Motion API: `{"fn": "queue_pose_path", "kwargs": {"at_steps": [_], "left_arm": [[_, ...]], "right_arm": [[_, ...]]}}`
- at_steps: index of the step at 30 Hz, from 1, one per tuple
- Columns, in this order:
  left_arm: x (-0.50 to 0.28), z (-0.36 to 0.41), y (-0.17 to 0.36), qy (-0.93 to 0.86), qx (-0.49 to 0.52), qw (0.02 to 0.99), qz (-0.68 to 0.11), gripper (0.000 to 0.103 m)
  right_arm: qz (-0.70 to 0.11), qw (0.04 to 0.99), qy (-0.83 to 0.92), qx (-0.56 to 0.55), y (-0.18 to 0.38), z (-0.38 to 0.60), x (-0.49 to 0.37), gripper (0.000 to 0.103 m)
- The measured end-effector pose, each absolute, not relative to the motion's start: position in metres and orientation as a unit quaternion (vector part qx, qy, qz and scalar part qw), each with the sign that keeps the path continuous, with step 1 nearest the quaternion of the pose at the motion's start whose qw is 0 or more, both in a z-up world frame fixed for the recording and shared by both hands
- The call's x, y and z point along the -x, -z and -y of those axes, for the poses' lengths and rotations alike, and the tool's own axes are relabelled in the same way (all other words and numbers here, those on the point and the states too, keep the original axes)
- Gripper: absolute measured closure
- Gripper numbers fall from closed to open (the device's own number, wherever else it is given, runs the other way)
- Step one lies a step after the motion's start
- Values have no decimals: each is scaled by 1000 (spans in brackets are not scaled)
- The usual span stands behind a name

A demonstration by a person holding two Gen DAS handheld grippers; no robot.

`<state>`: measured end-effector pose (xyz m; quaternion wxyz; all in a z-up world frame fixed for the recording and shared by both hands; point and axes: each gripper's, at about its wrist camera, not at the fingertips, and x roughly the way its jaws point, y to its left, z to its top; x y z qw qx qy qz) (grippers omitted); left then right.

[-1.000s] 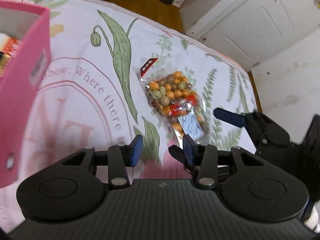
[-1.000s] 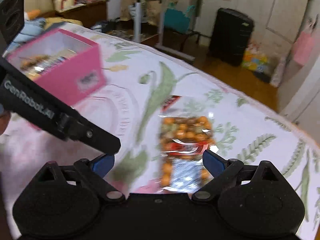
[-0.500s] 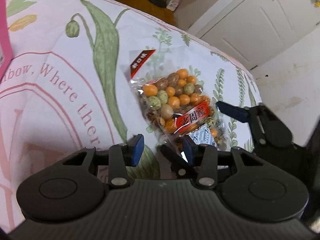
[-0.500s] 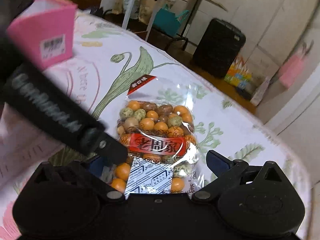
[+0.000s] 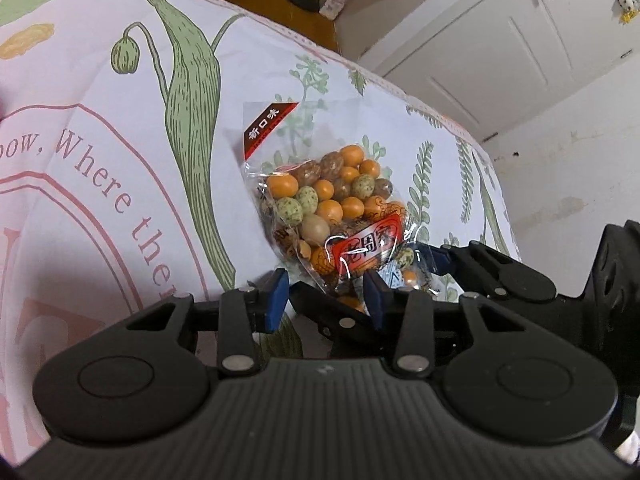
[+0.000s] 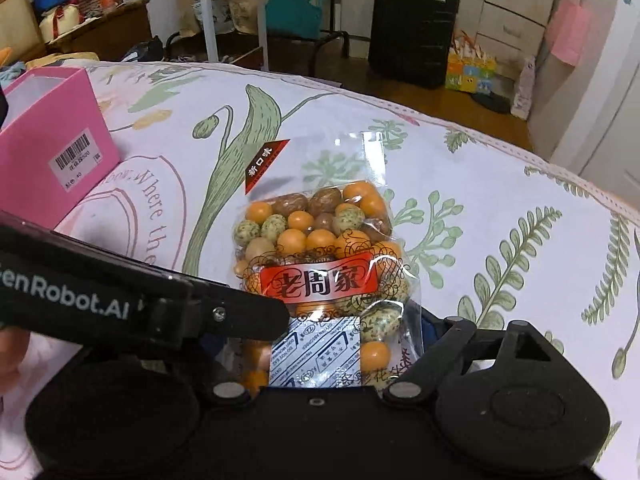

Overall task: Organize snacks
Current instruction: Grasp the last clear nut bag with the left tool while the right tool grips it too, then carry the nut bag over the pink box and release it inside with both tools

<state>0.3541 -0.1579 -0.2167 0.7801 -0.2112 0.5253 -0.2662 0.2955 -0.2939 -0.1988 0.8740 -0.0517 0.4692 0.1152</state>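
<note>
Nearest the lens, the right claw [image 6: 320, 344] straddles the near end of a clear crinkly plastic packet of orange, brown and speckled green coated nuts [image 6: 320, 240]. Its jaws are closing with the packet between them; the blue pads look just beside the film, and I cannot see them pressing yet. The left claw [image 5: 324, 292] comes in from the side with a narrow gap between its blue pads [image 5: 276, 296], closing slightly; the packet's near corner pokes up between and above them, but whether it is pinched I cannot tell.

The packet lies flat on a white cloth printed with green leaves and pink lettering [image 6: 500, 184], spread over what may be a bench or a bed. By the look of it the packet should be light, soft and slippery, its loose contents shifting when lifted, so it will sag. The stiffer sealed bottom edge, or the full middle by the red band, seems the safest hold; the empty clear top would likely slide or crumple.

Writing: the red band reads "老周家", a red corner strip "新口味", and a white desiccant sachet inside says "DO NOT EAT". The left claw's arm bears "enRobot.AI". The cloth shows "Where the".

Farther left stands an open pink cardboard box with a barcode sticker [image 6: 60, 152], likely the snack's destination.
</note>
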Motion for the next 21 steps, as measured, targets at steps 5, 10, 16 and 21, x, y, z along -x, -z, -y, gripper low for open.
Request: {"fn": "queue_pose_path", "kwargs": {"at_steps": [5, 10, 16, 21], "left_arm": [[-353, 157, 208, 264, 203, 773, -539, 64], [-347, 157, 195, 252, 177, 770, -559, 64], [-331, 147, 181, 248, 160, 769, -568, 64], [-315, 140, 162, 249, 135, 779, -560, 64]], "right_arm": [[-492, 864, -103, 29, 191, 291, -292, 17], [-504, 857, -105, 18, 183, 281, -282, 20], [-503, 857, -108, 21, 171, 268, -267, 21], [-489, 865, -111, 25, 155, 254, -251, 22]]}}
